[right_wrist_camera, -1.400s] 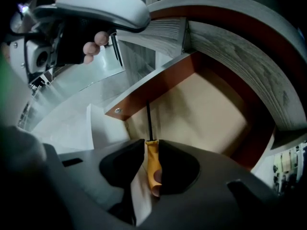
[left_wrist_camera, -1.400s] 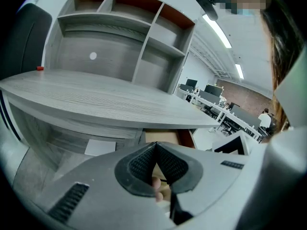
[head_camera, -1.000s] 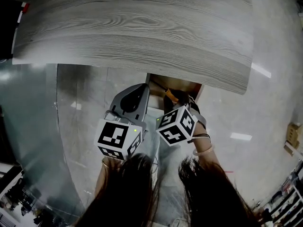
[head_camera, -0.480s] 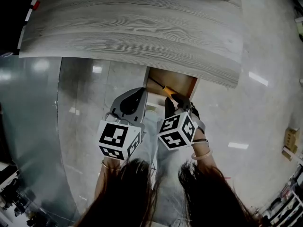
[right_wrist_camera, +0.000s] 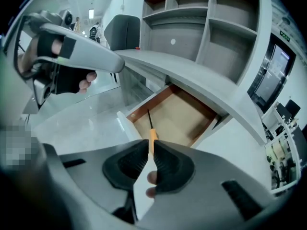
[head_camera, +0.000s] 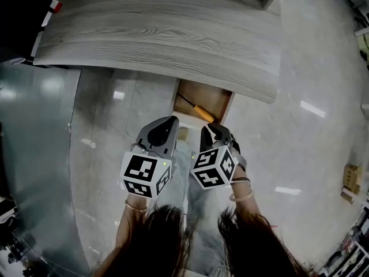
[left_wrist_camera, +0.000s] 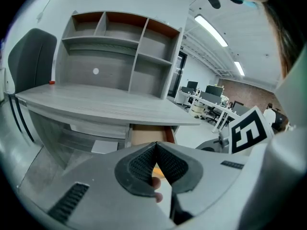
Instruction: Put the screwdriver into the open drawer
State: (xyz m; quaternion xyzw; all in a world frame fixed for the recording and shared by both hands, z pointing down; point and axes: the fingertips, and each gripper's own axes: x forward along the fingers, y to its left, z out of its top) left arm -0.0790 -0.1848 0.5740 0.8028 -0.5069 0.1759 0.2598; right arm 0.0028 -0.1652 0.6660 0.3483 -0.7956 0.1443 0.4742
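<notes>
The open drawer [head_camera: 221, 93] juts from under the desk, its brown floor showing [right_wrist_camera: 188, 110]. The screwdriver [head_camera: 196, 109], with a black shaft and an orange handle [right_wrist_camera: 152, 137], lies slantwise on the drawer floor. My right gripper [head_camera: 214, 128] hovers just short of the drawer's front, clear of the tool. Its jaws [right_wrist_camera: 149, 148] stand a narrow gap apart with nothing between them. My left gripper [head_camera: 162, 128] hangs beside it over the floor, left of the drawer, pads pressed together [left_wrist_camera: 156, 146] and empty.
The grey wood desktop [head_camera: 161, 45] overhangs the back of the drawer. An open shelf unit [left_wrist_camera: 120, 47] stands on the desk, with a dark chair [left_wrist_camera: 29, 61] at its left. Glossy floor [head_camera: 288, 137] spreads to the right.
The screwdriver was at my right gripper's tips over the drawer; now it lies in the drawer. Both grippers have drawn back toward the person.
</notes>
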